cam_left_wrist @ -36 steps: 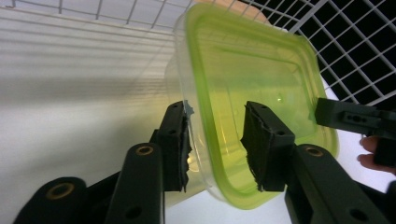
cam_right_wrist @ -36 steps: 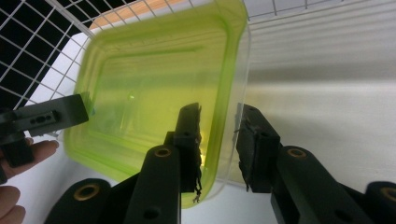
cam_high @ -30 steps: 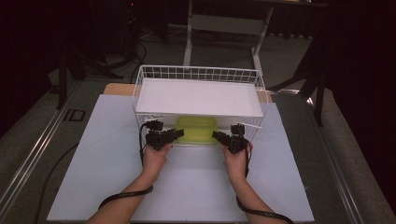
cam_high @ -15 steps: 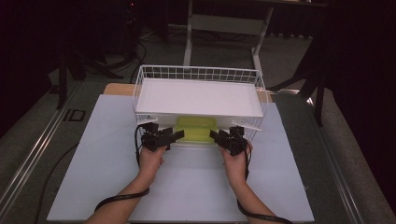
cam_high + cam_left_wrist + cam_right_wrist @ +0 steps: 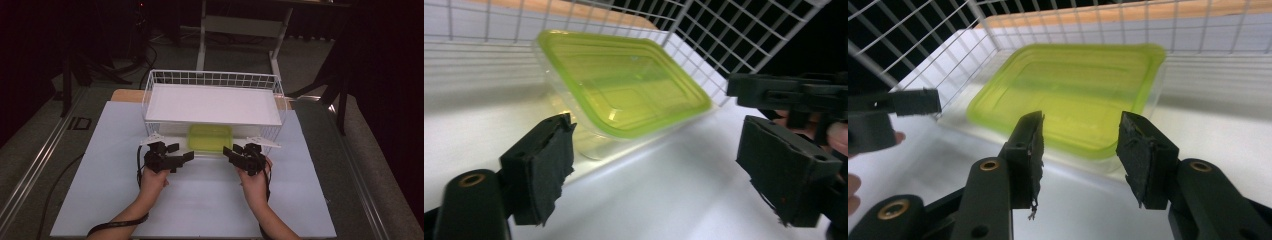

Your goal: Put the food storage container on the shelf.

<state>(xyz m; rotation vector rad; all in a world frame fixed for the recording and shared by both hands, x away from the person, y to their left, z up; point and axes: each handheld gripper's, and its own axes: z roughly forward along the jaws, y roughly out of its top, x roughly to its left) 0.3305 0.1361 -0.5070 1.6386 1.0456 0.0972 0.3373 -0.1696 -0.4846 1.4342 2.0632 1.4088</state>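
Note:
A clear container with a yellow-green lid (image 5: 210, 137) sits on the white mat, under the front edge of the white wire rack (image 5: 212, 79). My left gripper (image 5: 179, 153) is open just left of the container, not touching it. My right gripper (image 5: 231, 151) is open just to the container's right, also apart from it. In the left gripper view the container (image 5: 624, 85) lies beyond the wide-open left gripper (image 5: 664, 175), with the right gripper (image 5: 794, 95) at the far right. In the right gripper view the container (image 5: 1073, 90) lies just past the open right gripper (image 5: 1085, 155).
A flat white shelf (image 5: 212, 104) covers the top of the rack, above the container. The white mat (image 5: 210, 200) spreads over the table around my hands. A wooden board edge (image 5: 125, 95) shows behind the rack. A desk frame (image 5: 240, 25) stands beyond the table.
Both grippers have drawn back a little toward the person, away from the rack front. The container has stayed where it was.

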